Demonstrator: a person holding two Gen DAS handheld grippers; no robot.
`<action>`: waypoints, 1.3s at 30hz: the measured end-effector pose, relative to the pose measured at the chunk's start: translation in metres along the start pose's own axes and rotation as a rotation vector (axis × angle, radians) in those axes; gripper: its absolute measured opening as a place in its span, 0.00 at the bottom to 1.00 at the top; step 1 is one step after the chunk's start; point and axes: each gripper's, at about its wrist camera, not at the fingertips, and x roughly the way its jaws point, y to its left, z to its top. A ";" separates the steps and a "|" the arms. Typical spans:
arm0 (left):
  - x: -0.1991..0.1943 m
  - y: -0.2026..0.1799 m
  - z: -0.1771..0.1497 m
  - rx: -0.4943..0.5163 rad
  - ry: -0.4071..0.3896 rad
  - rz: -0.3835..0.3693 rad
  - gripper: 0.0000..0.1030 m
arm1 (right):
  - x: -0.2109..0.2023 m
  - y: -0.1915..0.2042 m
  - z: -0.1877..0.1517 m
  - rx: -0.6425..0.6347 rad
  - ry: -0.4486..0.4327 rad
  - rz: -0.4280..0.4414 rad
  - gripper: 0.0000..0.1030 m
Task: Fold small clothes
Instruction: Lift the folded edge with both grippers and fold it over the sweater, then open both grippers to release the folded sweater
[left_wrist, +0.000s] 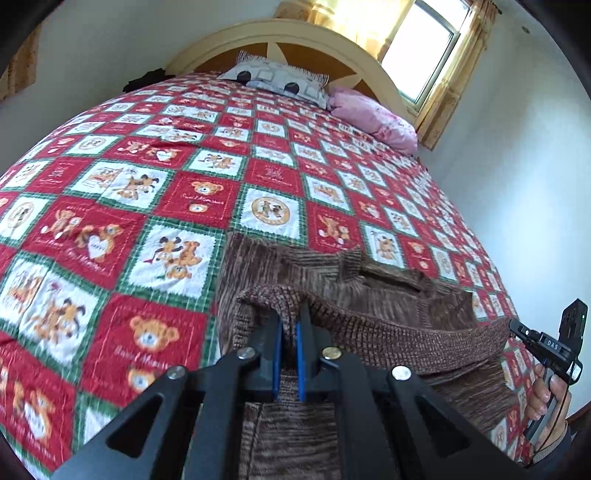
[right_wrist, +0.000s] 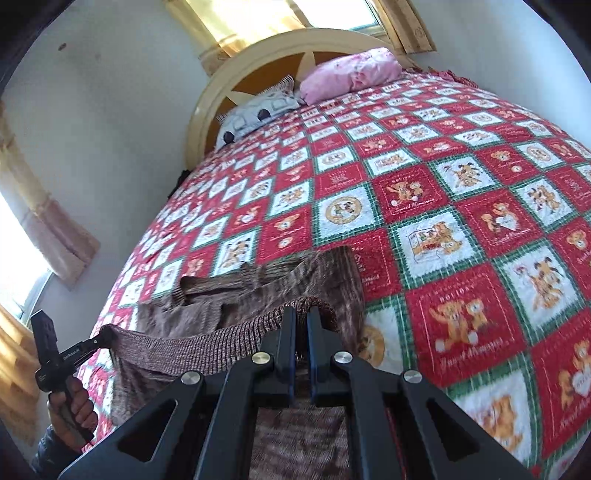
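Observation:
A brown knitted sweater (left_wrist: 388, 295) lies on the bed's quilt, its ribbed hem lifted and stretched between both grippers. My left gripper (left_wrist: 290, 314) is shut on one corner of the hem. My right gripper (right_wrist: 302, 314) is shut on the other corner of the sweater (right_wrist: 258, 291). The right gripper also shows at the right edge of the left wrist view (left_wrist: 511, 326), pinching the hem. The left gripper shows at the left of the right wrist view (right_wrist: 107, 338), also on the hem. The sweater's upper part lies flat beyond the hem.
The bed is covered by a red, white and green teddy-bear quilt (left_wrist: 147, 192). A grey patterned pillow (left_wrist: 280, 79) and a pink pillow (left_wrist: 373, 114) lie by the rounded headboard (left_wrist: 295, 33). A window with curtains (left_wrist: 424, 48) is behind it.

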 end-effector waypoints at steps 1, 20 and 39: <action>0.006 0.001 0.002 -0.001 0.006 0.004 0.07 | 0.009 -0.003 0.003 0.003 0.009 -0.010 0.04; -0.018 0.005 -0.011 0.181 -0.066 0.165 0.73 | 0.028 0.057 -0.021 -0.334 0.120 -0.050 0.35; 0.042 0.019 0.051 0.084 -0.029 0.436 0.74 | 0.096 0.088 0.006 -0.316 0.141 -0.124 0.44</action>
